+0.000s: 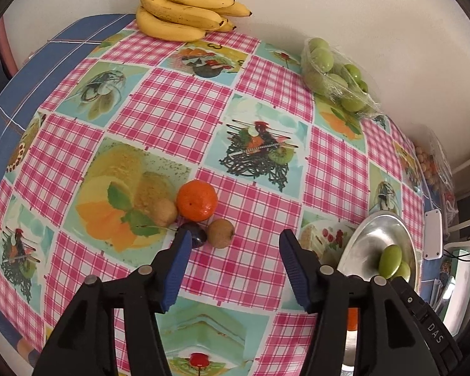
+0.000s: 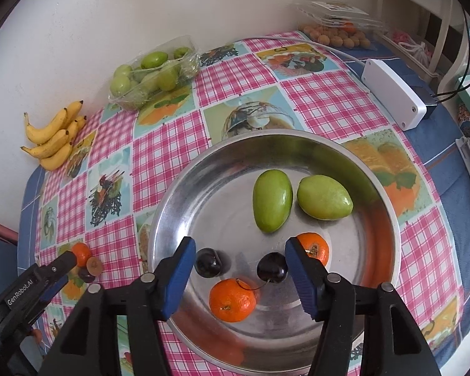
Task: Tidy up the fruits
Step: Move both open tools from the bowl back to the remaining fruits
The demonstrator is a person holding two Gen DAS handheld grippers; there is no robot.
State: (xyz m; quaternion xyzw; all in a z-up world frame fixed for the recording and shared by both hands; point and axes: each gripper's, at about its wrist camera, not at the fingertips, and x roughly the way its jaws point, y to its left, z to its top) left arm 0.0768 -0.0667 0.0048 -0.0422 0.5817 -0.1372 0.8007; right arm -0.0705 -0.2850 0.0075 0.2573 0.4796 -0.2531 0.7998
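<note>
The left gripper (image 1: 235, 241) hangs wide open and empty over a small cluster on the table (image 1: 178, 106): a tangerine (image 1: 197, 200), two brown fruits (image 1: 221, 233) and a dark cherry (image 1: 197, 235), well in from the edges. The right gripper (image 2: 238, 249) is also spread wide, holding nothing, above the metal bowl (image 2: 388, 219) near the table's right edge, which contains two green fruits (image 2: 272, 200), two tangerines (image 2: 232, 300) and two cherries (image 2: 272, 268). Bananas (image 1: 185, 9) lie at the far edge by the wall

Shiny metal bowl (image 2: 388, 219) (scuffed); glossy plastic tablecloth (image 1: 178, 106).
</note>
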